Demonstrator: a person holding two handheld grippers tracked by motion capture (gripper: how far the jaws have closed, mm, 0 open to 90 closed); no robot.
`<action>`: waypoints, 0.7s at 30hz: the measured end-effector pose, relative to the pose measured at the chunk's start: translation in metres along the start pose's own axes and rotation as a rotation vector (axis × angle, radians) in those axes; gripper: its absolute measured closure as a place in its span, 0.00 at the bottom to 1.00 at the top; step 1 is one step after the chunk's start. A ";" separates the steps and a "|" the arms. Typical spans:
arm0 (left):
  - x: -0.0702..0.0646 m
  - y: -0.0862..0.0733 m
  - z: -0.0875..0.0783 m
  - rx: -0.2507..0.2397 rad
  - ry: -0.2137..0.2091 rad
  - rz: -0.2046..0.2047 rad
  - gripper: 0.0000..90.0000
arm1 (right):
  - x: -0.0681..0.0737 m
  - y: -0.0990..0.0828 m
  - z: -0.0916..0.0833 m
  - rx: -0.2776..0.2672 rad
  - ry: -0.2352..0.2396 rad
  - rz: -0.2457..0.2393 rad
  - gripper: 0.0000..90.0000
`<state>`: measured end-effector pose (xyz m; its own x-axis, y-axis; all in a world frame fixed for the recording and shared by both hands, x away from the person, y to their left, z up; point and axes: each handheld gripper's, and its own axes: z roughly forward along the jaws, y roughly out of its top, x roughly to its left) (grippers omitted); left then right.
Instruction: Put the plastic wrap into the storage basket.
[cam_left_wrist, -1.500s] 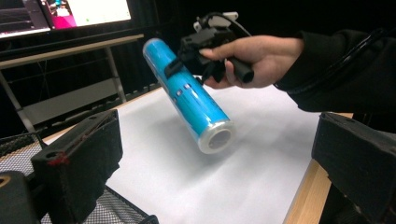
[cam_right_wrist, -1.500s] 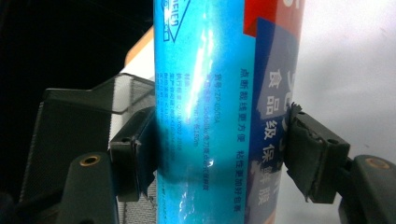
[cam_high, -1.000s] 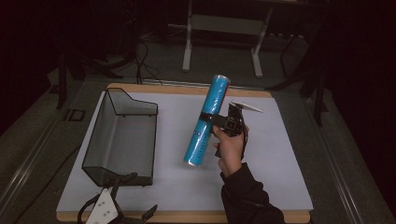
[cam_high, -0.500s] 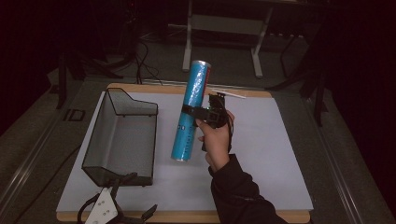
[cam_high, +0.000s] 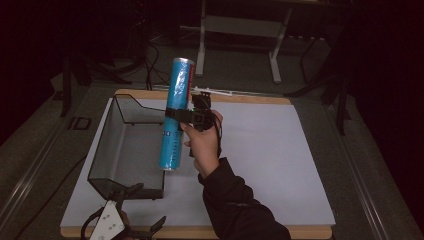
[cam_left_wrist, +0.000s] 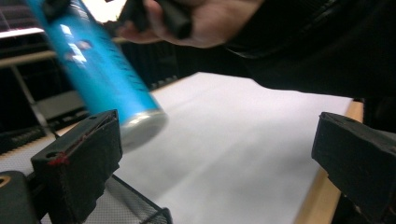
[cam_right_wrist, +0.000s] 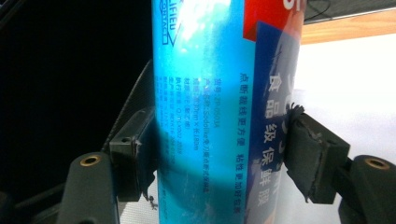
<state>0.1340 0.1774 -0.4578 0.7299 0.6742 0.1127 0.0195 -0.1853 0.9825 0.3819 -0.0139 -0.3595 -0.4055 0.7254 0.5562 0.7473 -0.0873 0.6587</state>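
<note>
Covering most of the wooden table (cam_high: 250, 99), a white sheet (cam_high: 280, 160) carries a black mesh basket (cam_high: 107, 150) at its left. Above the basket's right edge, the blue roll (cam_high: 176, 114) hangs nearly upright, pinched mid-length by the right gripper (cam_high: 176, 114). Near the front edge, the left gripper (cam_high: 132, 210) rests, jaws spread.

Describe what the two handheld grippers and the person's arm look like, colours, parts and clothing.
The right gripper is black, with brass-coloured rivets near its dark padded jaws, frayed at the edges. The left gripper is black too, with a pale plate dotted with small holes and a dark cable. The right arm wears a black sleeve.
</note>
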 end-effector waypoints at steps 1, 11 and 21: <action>0.000 0.000 0.000 0.000 0.000 0.000 0.03 | 0.000 0.000 0.000 0.000 0.000 0.000 0.36; -0.001 0.001 -0.002 -0.015 0.030 0.016 0.03 | 0.021 -0.006 0.040 0.056 0.014 -0.023 0.36; -0.001 0.000 -0.003 -0.019 0.021 0.012 0.03 | 0.035 -0.018 0.068 0.098 -0.034 -0.101 0.36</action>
<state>0.1313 0.1788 -0.4572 0.7154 0.6869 0.1278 -0.0025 -0.1804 0.9836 0.3903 0.0596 -0.3867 -0.4649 0.7498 0.4708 0.7520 0.0537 0.6570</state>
